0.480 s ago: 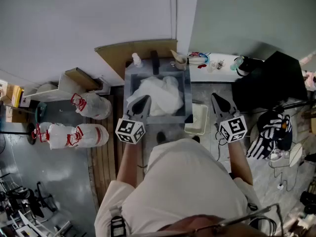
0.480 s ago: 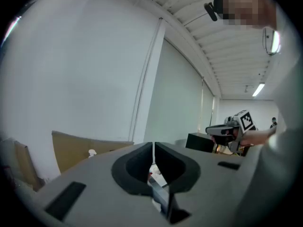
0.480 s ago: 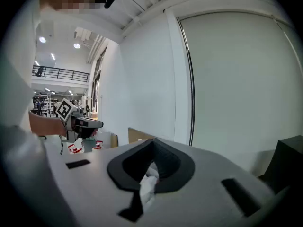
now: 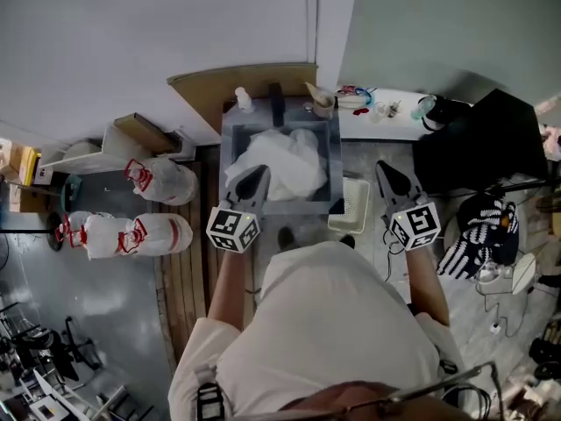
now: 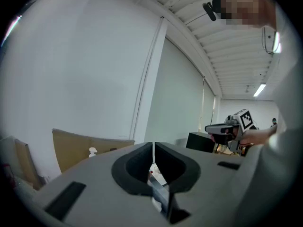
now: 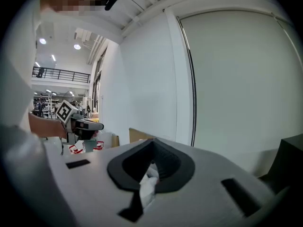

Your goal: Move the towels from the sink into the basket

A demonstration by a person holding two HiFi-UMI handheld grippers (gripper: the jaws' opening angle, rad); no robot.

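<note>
Looking down in the head view, we see the towels [image 4: 279, 165] as a crumpled white heap filling the sink [image 4: 302, 206]. The left claw [image 4: 259, 174] hovers at the sink's near edge, beside the heap. The right claw [image 4: 384, 170] hangs well apart, just right of the white basket [image 4: 351, 210]. A bottle [image 4: 243, 103] stands at the far rim. In the left gripper view, the jaws meet with nothing held. In the right gripper view, the jaws are likewise pressed together — a bit of white shows below them, and we cannot tell what it is.
</note>
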